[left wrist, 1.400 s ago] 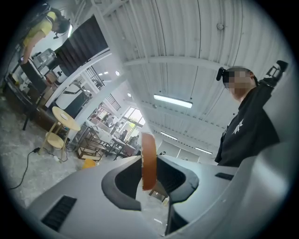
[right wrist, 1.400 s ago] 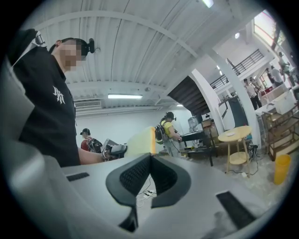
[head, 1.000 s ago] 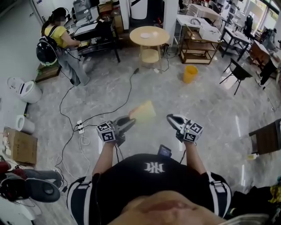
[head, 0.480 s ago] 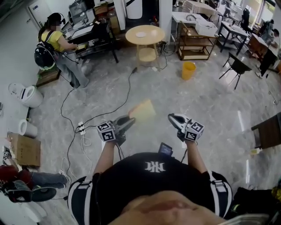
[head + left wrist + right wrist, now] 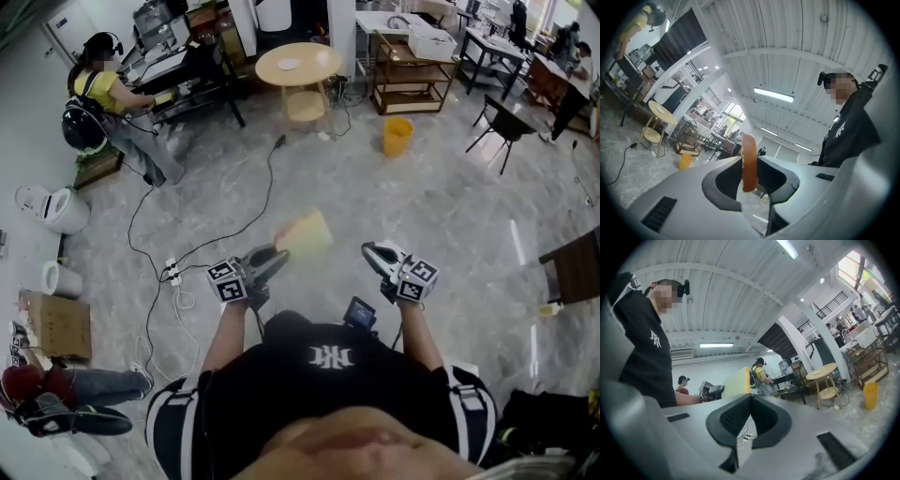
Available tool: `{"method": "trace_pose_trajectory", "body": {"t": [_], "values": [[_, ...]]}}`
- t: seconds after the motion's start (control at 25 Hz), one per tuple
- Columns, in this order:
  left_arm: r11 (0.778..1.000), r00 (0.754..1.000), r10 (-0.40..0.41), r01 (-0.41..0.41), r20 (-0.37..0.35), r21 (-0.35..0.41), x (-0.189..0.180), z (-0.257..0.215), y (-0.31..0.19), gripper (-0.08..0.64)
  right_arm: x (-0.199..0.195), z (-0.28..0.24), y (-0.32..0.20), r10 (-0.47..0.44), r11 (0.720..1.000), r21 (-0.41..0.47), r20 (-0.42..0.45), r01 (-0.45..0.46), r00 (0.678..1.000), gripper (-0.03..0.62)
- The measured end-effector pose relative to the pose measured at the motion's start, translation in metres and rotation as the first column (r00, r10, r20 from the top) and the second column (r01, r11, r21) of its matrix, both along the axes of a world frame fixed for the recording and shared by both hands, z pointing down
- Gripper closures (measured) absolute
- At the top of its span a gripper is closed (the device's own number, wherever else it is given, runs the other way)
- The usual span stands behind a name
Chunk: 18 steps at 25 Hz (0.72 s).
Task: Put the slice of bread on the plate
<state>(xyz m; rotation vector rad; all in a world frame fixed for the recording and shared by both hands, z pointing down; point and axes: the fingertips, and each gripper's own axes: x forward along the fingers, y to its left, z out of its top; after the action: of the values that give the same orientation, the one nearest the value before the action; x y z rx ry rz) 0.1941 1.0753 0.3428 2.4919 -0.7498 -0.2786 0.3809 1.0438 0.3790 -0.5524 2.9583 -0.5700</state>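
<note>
Left gripper (image 5: 277,255): the jaws pinch the slice of bread (image 5: 305,236) by its near edge. The slice sits edge-on between them and projects forward past the tips, its broad face showing from above.

Right gripper (image 5: 367,251): the jaws are pressed together with nothing between them, level with the left and off to its side.

I judge the small white disc on the round surface (image 5: 319,58) to be the plate (image 5: 289,64). It lies well ahead of the bread, across the floor. The carry falls to my left hand.
</note>
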Motion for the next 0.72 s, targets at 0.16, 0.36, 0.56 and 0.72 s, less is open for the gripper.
{"method": "trace_pose_trajectory", "body": {"t": [0.16,0.36,0.56,0.72], "values": [[1.0,1.0,-0.013,0.013,-0.006,-0.02,-0.012,0.012,-0.014,0.454,-0.005,0.015,-0.009,0.0,1.0,-0.028,-0.008,0.0,1.0,0.595],[0.999,1.0,-0.026,0.025,-0.014,-0.032,-0.031,0.026,-0.057,0.454,-0.014,0.015,-0.04,0.007,1.0,-0.012,-0.043,-0.007,0.999,0.595],[1.0,1.0,0.011,-0.011,0.024,-0.009,-0.048,0.025,-0.115,0.454,-0.032,0.011,-0.098,0.026,0.999,-0.035,-0.075,-0.029,0.997,0.595],[1.0,1.0,0.017,-0.017,0.022,0.005,-0.08,0.024,-0.159,0.454,-0.076,-0.003,-0.155,0.008,1.0,-0.003,-0.092,-0.009,0.996,0.595]]}}
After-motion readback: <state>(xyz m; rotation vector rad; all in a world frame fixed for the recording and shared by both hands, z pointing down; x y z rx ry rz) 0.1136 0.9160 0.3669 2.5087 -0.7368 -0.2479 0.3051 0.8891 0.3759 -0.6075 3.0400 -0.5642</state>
